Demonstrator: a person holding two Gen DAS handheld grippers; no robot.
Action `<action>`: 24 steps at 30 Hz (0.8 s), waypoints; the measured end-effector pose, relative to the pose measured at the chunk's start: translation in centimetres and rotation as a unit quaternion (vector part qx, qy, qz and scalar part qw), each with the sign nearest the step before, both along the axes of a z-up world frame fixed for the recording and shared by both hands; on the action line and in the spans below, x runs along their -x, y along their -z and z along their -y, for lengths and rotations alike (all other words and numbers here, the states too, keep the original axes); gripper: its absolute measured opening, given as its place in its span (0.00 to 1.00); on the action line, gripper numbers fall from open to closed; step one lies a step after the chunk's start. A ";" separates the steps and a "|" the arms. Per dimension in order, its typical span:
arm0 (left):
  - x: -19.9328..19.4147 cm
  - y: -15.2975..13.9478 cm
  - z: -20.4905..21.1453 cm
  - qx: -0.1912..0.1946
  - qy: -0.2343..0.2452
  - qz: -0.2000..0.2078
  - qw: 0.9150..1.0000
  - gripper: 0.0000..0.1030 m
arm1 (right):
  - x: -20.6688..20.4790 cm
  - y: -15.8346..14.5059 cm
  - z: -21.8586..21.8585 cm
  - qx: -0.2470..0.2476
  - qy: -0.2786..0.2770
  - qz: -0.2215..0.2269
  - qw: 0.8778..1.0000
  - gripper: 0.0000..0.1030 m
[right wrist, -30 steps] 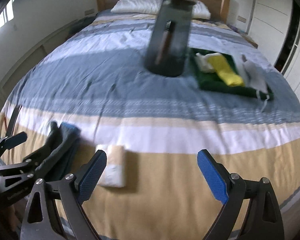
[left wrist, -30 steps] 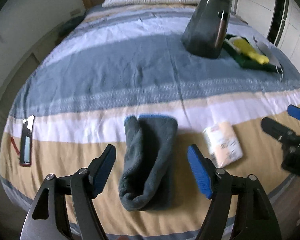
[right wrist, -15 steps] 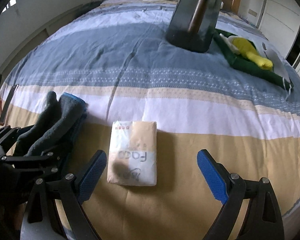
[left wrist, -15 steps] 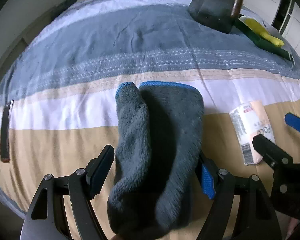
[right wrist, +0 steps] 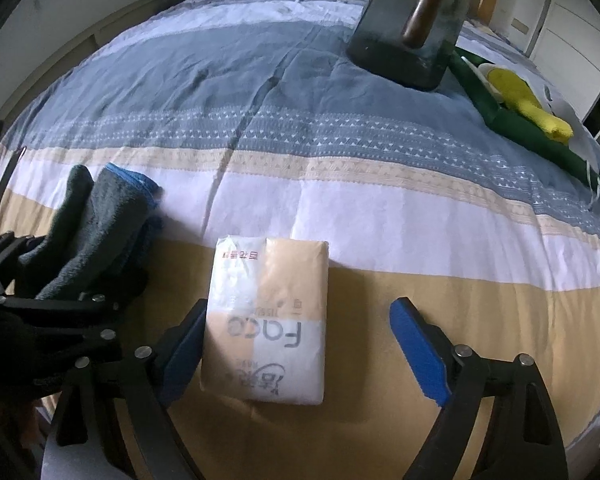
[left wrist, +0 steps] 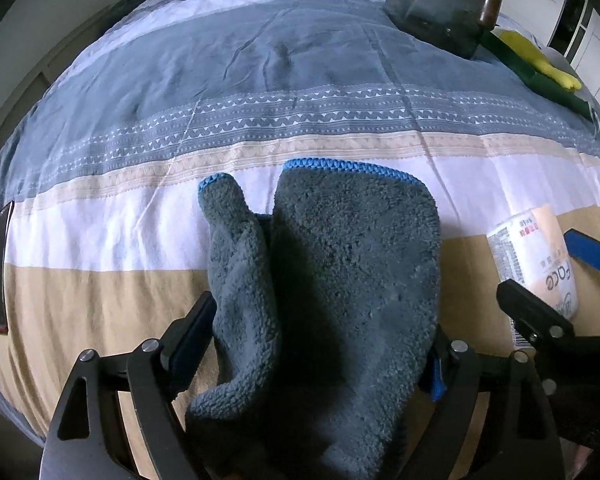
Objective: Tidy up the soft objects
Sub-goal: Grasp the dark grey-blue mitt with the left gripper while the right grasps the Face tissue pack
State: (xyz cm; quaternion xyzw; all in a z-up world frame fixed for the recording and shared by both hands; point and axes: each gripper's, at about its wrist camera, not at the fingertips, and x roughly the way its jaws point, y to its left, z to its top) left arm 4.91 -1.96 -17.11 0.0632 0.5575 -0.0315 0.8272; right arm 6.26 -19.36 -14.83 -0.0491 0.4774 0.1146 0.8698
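Grey towel [left wrist: 332,288] now fills the left claw [left wrist: 312,356] (opening), nearer than before.

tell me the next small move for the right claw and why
Probably close the right claw on the tissue pack. The pack already lies between its fingers on the bed, one pad beside its left edge, the other still off its right edge with a gap. The jaws are closing, so a little more travel should grip it.

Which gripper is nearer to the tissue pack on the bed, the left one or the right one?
Right. The right gripper has the tissue pack between its closing fingers, not yet pinched. The left gripper is beside it, opening around the grey towel.
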 end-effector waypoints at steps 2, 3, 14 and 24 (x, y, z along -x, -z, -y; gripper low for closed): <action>-0.1 0.1 0.1 0.000 0.000 0.002 1.000 0.80 | -0.2 0.3 -0.2 0.002 -0.001 -0.001 1.000 0.84; -0.2 0.1 -0.3 0.000 0.000 0.002 1.000 0.80 | -0.3 0.4 -0.5 0.002 -0.002 -0.001 1.000 0.84; -0.9 0.6 -1.5 0.001 0.005 0.002 1.000 0.79 | -0.6 1.1 -1.8 0.012 -0.007 0.002 1.000 0.59; -0.4 0.6 -0.5 -0.003 0.016 0.009 1.000 0.61 | -0.6 1.2 -2.4 0.010 -0.011 0.003 1.000 0.50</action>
